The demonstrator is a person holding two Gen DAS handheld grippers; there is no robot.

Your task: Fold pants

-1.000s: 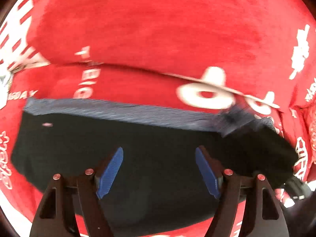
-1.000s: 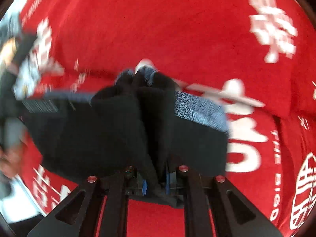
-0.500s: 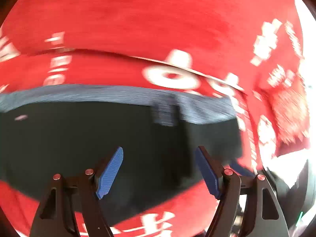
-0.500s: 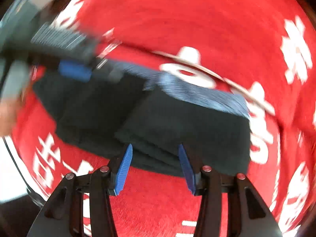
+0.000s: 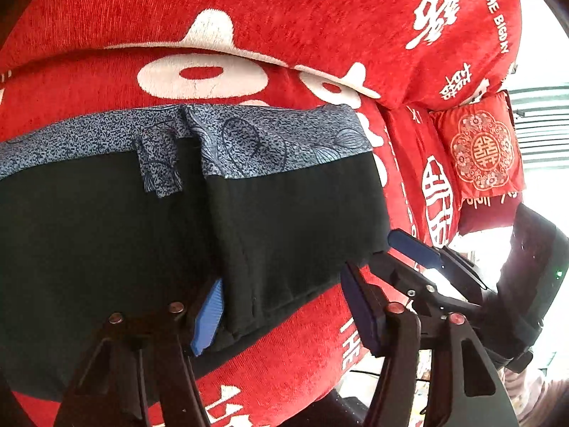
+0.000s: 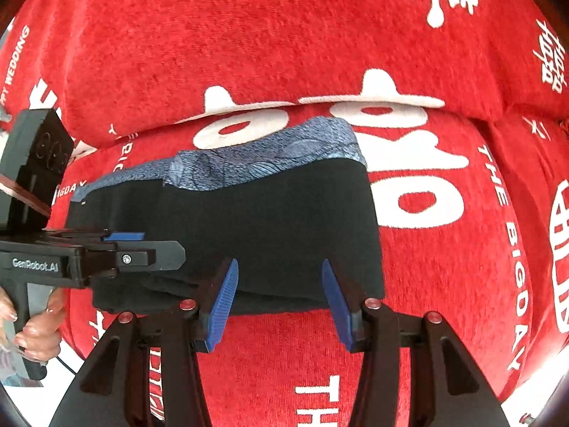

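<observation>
Pants (image 6: 270,227) folded on red sofa cushion (image 6: 444,284) | left claw (image 5: 284,306) spread, one finger tucked under pants fold | right claw (image 6: 277,299) spread at pants' near edge | risk: withdrawing snags fold, top layer slides open

This looks like a home living room, and the sofa (image 6: 444,267) is what says so. Its seat and backrest (image 6: 249,35) wear a red plush cover printed in white with double-happiness characters and the words "THE BIGDAY" and "WEDDING", the kind of festive slipcover put on household furniture. At the right end of the sofa a small red cushion (image 5: 480,149) with an ornate gold medallion leans against the backrest. Beyond that same end, bright daylight comes in past dark horizontal slats (image 5: 540,135), though it is too washed out to make out more.
</observation>
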